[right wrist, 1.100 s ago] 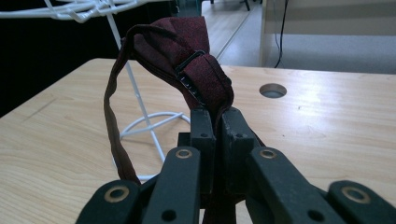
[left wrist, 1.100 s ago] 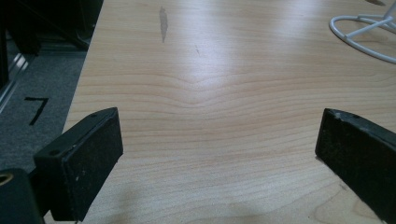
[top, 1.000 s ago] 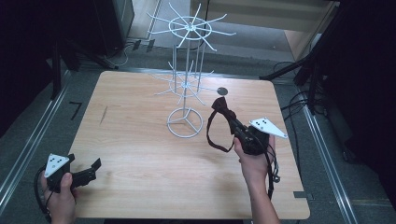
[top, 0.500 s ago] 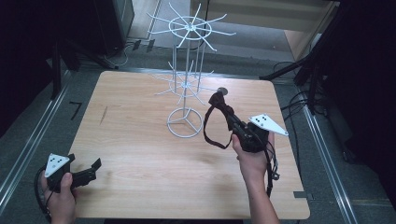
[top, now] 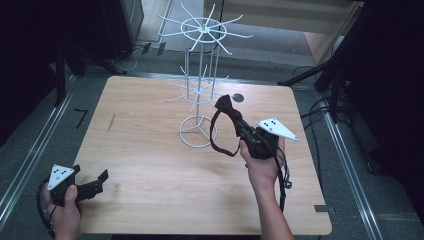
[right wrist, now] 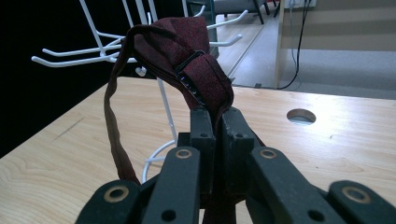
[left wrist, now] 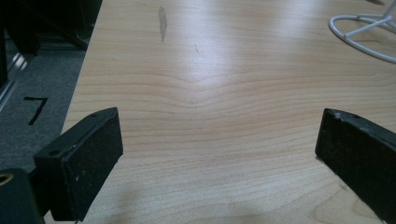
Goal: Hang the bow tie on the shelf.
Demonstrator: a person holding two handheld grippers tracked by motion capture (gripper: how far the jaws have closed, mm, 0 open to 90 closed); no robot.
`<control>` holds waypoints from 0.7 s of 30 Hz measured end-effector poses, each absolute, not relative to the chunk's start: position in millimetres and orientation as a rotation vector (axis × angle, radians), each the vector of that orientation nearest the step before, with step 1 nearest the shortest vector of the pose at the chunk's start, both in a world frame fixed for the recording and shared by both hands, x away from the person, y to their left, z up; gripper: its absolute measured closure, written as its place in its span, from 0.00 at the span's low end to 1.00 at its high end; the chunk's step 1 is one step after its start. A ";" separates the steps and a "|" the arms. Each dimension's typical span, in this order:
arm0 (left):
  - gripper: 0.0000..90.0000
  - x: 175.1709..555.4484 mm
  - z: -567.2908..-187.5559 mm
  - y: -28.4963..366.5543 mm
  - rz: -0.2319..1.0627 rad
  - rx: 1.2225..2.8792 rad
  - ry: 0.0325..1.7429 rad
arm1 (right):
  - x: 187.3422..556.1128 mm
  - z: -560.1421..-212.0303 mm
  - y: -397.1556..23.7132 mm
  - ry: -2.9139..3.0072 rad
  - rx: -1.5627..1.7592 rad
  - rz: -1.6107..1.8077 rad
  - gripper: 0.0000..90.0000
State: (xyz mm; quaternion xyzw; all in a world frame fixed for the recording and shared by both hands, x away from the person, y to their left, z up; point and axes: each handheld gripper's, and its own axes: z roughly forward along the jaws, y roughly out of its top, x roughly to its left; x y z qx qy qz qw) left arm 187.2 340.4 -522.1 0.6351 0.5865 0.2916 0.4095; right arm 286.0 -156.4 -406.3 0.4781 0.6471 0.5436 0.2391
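The right gripper (top: 235, 120), a black two-jaw tool with a grey three-cornered plate on top, is held in the person's right hand (top: 262, 165) above the right half of the pale wooden table (top: 150, 165). Its jaws are pressed together on a dark maroon fabric bow tie (top: 223, 106), pinching the cloth just below the knot; in the right gripper view the knot and its small black clasp stand up above the jaw tips, and the thin maroon neck strap (right wrist: 113, 135) hangs down in a loop at the left. From above, that loop dangles off the table's surface, just beside the round base of the white wire display stand (top: 199, 131), whose hooked arms spread out in two tiers near the far edge. A small round hole (top: 238, 98) in the tabletop lies just behind the bow tie. The left gripper (top: 92, 184) rests low at the near left corner of the table in the person's left hand (top: 62, 207), its jaws spread wide with bare wood between them.
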 end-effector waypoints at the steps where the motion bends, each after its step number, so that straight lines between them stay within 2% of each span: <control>1: 0.02 187.2 -522.2 340.3 0.734 1.599 1.477 | 286.8 -406.3 -155.1 1.769 1.315 1.488 0.96; 21: 0.02 187.3 -522.1 340.6 0.730 1.600 1.477 | 305.2 -423.0 -132.6 1.774 1.392 1.439 0.96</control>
